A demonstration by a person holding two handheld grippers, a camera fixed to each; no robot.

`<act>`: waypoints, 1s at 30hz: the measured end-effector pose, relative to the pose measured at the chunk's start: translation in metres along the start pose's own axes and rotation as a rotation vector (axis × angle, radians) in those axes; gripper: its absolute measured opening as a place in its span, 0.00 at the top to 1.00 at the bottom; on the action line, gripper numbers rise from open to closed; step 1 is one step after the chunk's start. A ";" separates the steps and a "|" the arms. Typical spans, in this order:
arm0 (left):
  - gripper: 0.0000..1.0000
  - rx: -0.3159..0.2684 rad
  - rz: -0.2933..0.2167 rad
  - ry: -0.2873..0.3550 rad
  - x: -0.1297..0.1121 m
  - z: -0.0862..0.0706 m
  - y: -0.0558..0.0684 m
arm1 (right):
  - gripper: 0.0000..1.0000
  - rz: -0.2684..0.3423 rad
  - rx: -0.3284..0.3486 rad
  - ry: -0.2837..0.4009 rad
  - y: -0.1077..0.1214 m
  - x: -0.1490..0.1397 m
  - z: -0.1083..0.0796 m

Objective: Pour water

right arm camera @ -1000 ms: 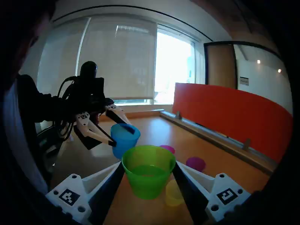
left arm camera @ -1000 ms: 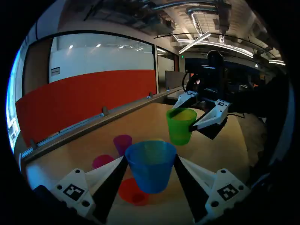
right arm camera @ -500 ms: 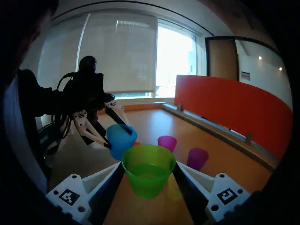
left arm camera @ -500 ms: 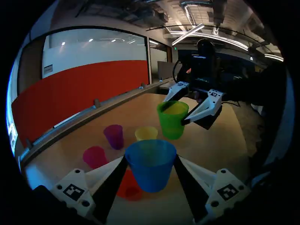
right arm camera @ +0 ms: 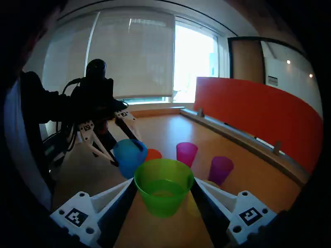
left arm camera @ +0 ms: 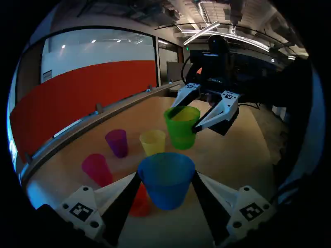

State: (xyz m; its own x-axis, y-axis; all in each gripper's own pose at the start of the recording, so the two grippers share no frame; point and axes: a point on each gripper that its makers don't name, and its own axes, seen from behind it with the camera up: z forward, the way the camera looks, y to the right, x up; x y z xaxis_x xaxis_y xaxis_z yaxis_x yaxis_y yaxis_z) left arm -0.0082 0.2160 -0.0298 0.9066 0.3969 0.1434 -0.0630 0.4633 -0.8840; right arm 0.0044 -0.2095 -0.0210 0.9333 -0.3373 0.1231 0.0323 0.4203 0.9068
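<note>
Wooden table [left arm camera: 242,157], orange partition [left arm camera: 82,87] — left jaws tight on blue cup [left arm camera: 166,180], right jaws on green cup [right arm camera: 164,192].

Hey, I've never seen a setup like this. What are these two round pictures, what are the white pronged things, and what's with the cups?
There is no robot: a person holds two pairs of tongs, and a fisheye camera rides on each pair, looking forward along it. The left gripper view looks from the left tongs, shut on a blue cup. The right gripper view looks from the right tongs, shut on a green cup that seems to hold a little liquid. On the wooden table stand a purple cup, a yellow cup, a pink cup and a red cup.
</note>
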 end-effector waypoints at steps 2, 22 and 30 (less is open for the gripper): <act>0.13 -0.002 -0.001 -0.003 -0.003 0.001 0.001 | 0.09 0.000 0.000 -0.003 0.000 -0.002 0.001; 0.13 -0.018 0.002 -0.025 -0.031 0.002 0.017 | 0.09 0.008 0.007 -0.027 -0.006 -0.019 0.010; 0.13 -0.024 0.012 -0.039 -0.041 0.003 0.022 | 0.09 0.004 0.010 -0.049 -0.009 -0.032 0.015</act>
State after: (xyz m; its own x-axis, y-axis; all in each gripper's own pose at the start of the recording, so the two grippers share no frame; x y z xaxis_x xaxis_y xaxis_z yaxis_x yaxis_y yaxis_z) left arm -0.0483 0.2123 -0.0537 0.8889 0.4330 0.1494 -0.0636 0.4395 -0.8960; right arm -0.0308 -0.2152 -0.0269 0.9147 -0.3765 0.1465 0.0245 0.4137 0.9101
